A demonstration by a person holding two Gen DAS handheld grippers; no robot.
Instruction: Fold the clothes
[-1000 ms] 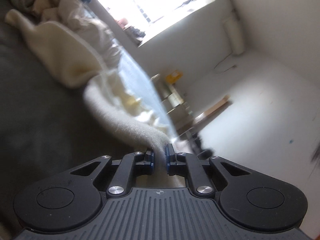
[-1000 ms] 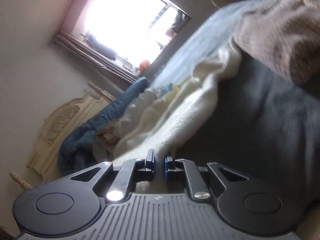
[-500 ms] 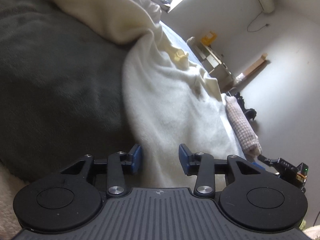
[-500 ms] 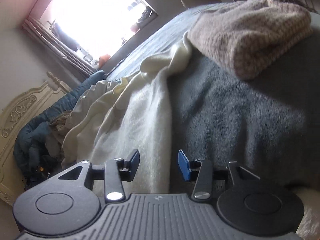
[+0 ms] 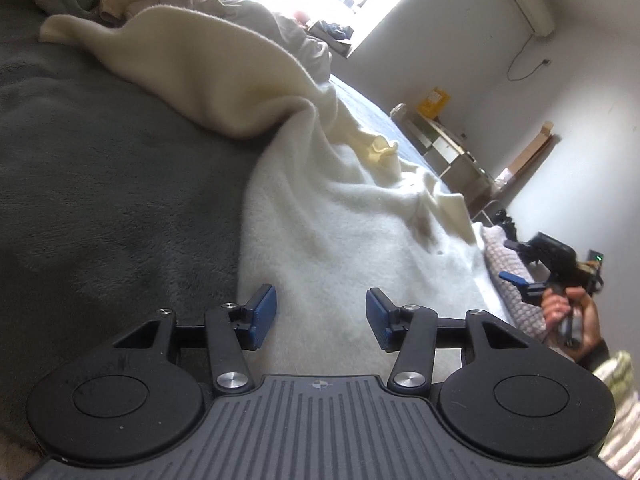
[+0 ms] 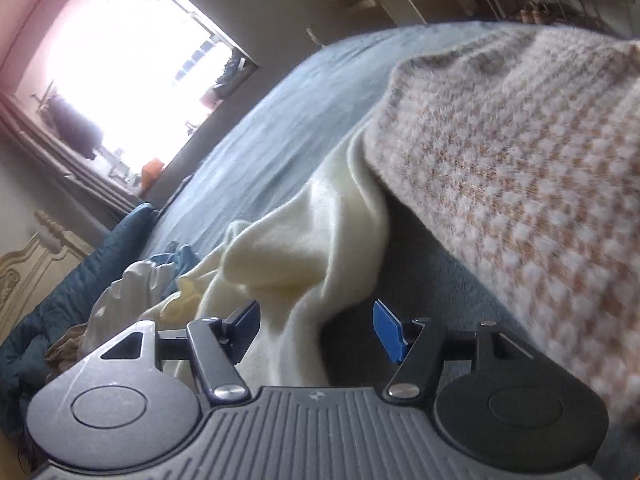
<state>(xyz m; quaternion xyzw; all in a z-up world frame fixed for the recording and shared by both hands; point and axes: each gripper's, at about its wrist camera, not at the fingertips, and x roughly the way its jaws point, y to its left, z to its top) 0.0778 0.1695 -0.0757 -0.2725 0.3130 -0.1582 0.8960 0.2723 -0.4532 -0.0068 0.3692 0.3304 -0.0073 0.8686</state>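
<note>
Cream garment (image 5: 352, 216) lies rumpled on grey blanket (image 5: 104, 168), edge beside left gripper (image 5: 321, 317); right gripper (image 6: 316, 330) near knitted sweater (image 6: 520, 168). Both spread wide, holding nothing.

Black ribbed grippers, blue-padded fingers (image 5: 262, 312), silver screws.

Daylight is pouring through a window (image 6: 120, 84) set in a pale wall (image 5: 460, 40). A bed (image 6: 280, 120) is filling the room, with a carved headboard (image 6: 24, 264) and shelves (image 5: 448, 148) standing nearby.
</note>
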